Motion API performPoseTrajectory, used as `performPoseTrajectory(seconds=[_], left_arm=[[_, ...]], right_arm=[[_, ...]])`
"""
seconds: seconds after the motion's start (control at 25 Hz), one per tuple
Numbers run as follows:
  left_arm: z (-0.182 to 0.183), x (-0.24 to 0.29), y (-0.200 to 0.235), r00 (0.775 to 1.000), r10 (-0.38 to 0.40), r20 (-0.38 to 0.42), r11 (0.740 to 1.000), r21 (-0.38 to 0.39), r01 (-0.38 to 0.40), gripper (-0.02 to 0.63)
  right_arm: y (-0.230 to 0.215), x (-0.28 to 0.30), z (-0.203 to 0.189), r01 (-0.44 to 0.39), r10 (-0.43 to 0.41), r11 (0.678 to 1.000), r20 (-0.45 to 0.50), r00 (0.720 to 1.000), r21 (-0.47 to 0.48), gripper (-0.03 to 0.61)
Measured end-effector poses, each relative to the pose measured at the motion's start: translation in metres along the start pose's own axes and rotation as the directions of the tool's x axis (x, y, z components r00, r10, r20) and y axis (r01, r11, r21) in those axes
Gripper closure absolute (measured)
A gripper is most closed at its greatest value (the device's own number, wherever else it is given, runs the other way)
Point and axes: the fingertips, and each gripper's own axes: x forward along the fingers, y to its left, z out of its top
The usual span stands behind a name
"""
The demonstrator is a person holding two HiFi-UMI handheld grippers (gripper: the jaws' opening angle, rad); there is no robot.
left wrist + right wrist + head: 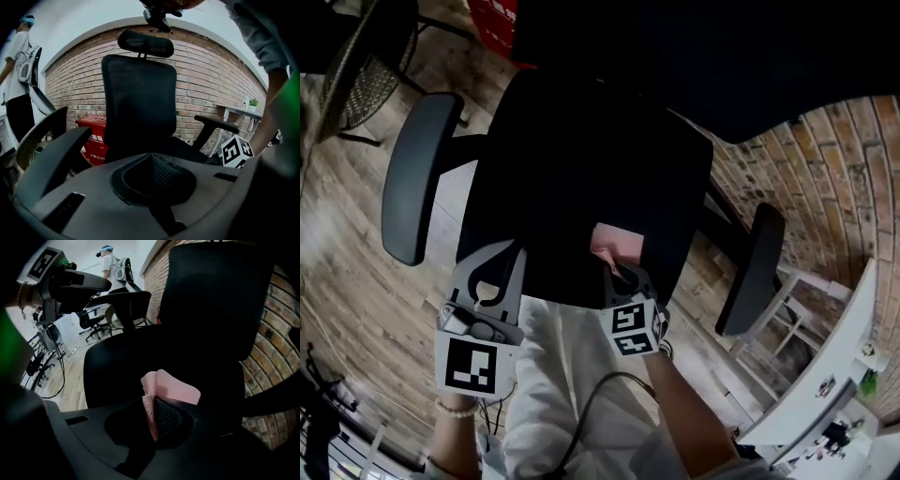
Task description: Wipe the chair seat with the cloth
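A black office chair fills the head view, its seat in front of me and dark. Over the seat's near edge my right gripper is shut on a pink cloth. The right gripper view has the folded cloth pinched between the mesh pads of the right gripper, sticking up above the seat. My left gripper hovers at the seat's near left edge, shut and holding nothing. In its own view the left gripper faces the backrest.
Grey armrests flank the seat at left and right. A red crate stands by the brick wall behind the chair. A white table is at the right. Another chair stands far left. A person stands nearby.
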Motion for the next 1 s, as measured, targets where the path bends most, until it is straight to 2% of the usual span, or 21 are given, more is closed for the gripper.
performPoseTrajectory(seconds=[0.2, 0.36, 0.56, 0.8, 1.0], left_arm=[[0.017, 0.013, -0.021, 0.998, -0.069, -0.002, 0.993, 0.096, 0.069, 0.595], [0.026, 0.017, -0.029, 0.995, -0.095, 0.001, 0.989, 0.116, 0.094, 0.595], [0.034, 0.02, -0.032, 0.994, -0.112, -0.001, 0.984, 0.139, 0.111, 0.595], [0.041, 0.018, -0.022, 0.994, -0.107, 0.003, 0.983, 0.147, 0.105, 0.595], [0.039, 0.01, -0.009, 0.996, -0.088, 0.004, 0.986, 0.143, 0.087, 0.595]], right_arm=[[-0.042, -0.028, -0.05, 0.102, -0.097, 0.988, -0.048, 0.994, 0.114, 0.524], [-0.055, -0.049, -0.074, 0.15, -0.141, 0.978, -0.069, 0.988, 0.147, 0.524], [-0.061, -0.069, -0.095, 0.204, -0.188, 0.947, -0.09, 0.978, 0.246, 0.523], [-0.034, -0.069, -0.101, 0.177, -0.149, 0.934, -0.115, 0.982, 0.31, 0.523], [0.002, -0.053, -0.088, 0.11, -0.081, 0.948, -0.106, 0.991, 0.299, 0.525]])
